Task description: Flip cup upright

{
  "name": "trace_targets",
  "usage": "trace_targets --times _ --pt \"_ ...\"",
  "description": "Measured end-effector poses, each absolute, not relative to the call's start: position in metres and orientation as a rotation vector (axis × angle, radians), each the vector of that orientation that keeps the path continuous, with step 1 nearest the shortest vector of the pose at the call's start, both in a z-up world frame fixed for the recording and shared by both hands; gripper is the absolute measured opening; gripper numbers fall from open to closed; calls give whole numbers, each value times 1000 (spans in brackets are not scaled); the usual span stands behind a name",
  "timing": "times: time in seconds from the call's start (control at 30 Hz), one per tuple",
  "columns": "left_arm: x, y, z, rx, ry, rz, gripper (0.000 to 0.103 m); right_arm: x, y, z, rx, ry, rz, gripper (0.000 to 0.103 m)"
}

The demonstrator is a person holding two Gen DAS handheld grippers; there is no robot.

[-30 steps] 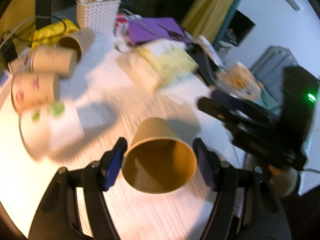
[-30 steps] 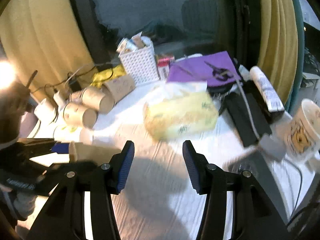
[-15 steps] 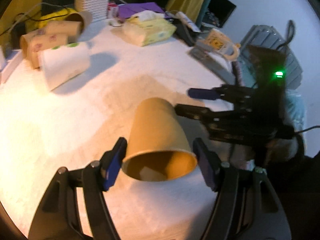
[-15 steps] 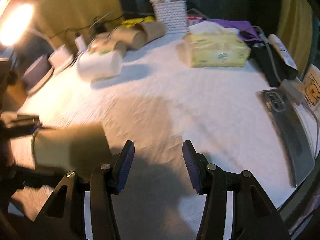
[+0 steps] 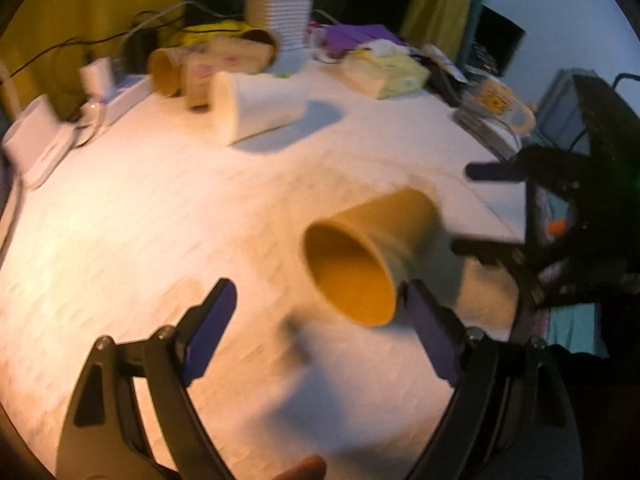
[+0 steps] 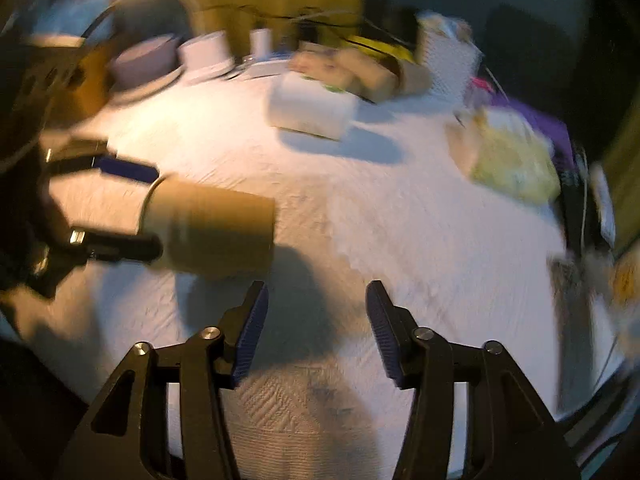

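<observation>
- The brown paper cup lies on its side over the white tablecloth, its open mouth turned toward the left gripper.
- The left gripper's jaws stand wide apart; the cup sits toward the right-hand finger, whose tip is at the cup's rim, while the other finger is well clear of it. Motion blur hides whether that tip touches the rim.
- From the right wrist, the cup shows side-on, mouth to the left between the left gripper's fingers, base pointing right.
- The right gripper is open with nothing between its pads, hovering over the cloth; the cup's base is just beyond and left of its left finger.
- Both views are smeared, so whether the cup rests on the cloth or hangs just above it cannot be told.
- Behind lie a white cup, more paper cups, a tissue pack and a white basket, all well apart from the brown cup.
</observation>
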State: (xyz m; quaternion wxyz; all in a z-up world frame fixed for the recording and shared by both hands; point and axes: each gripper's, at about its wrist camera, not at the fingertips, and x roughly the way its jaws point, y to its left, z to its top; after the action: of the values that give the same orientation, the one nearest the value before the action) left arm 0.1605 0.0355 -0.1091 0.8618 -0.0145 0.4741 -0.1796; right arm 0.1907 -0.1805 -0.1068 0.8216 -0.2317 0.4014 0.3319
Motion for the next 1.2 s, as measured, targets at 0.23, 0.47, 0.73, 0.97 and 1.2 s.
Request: trace_targets --times 0.23,0.47,0.73,0.97,1.2 --pt "137 69 -107 -116 948 -273 87 174 -127 -96 -787 763 882 82" --pt "118 98 -110 -215 909 -204 87 172 -79 -102 -1010 795 1012 82" --pt "110 112 -114 -275 885 -184 87 173 -44 -123 -1222 906 1089 82" --pt "107 123 -109 -299 861 -149 87 195 -34 -116 -1114 934 1108 69" --pt "109 127 -99 -316 820 -104 87 238 -42 -100 -738 864 1040 69"
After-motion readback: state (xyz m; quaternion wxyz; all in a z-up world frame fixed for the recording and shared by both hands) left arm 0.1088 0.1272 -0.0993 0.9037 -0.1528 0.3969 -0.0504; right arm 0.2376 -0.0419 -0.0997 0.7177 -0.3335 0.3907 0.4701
